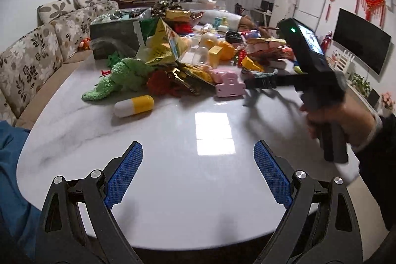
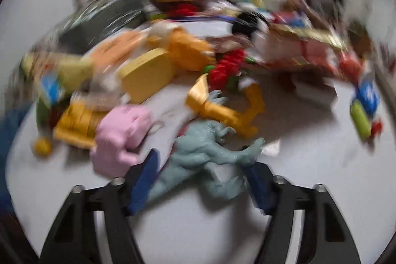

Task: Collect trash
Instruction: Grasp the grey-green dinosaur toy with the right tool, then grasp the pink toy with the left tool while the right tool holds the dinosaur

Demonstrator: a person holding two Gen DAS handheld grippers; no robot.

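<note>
the grey-blue plastic dinosaur toy (image 2: 198,152) has a bumpy body, small arms and bent legs. it sits between the blue pads of the right tool (image 2: 201,180), just above the white shiny surface (image 2: 309,165). the picture there is blurry, so i cannot tell if the pads squeeze the dinosaur or only stand beside it. in the left view the same dinosaur (image 1: 262,77) shows at the tip of the right tool (image 1: 259,83), which a hand (image 1: 346,120) holds by its black handle.

the left tool (image 1: 198,175) is let go, its two blue pads spread wide over the bare near part of the surface (image 1: 173,140), with nothing between them.

a big pile of stuff lies across the middle of the surface. near its front edge are a fluffy green plush crocodile (image 1: 118,81), a white and yellow pill-shaped capsule (image 1: 133,105) lying on its side apart from the pile, and a pink plastic blocky toy (image 1: 229,84) just beside the dinosaur. a dark grey box (image 1: 113,32) stands at the back left of the pile; what is inside it i cannot tell. a flowery sofa (image 1: 32,58) runs along the left wall.
</note>
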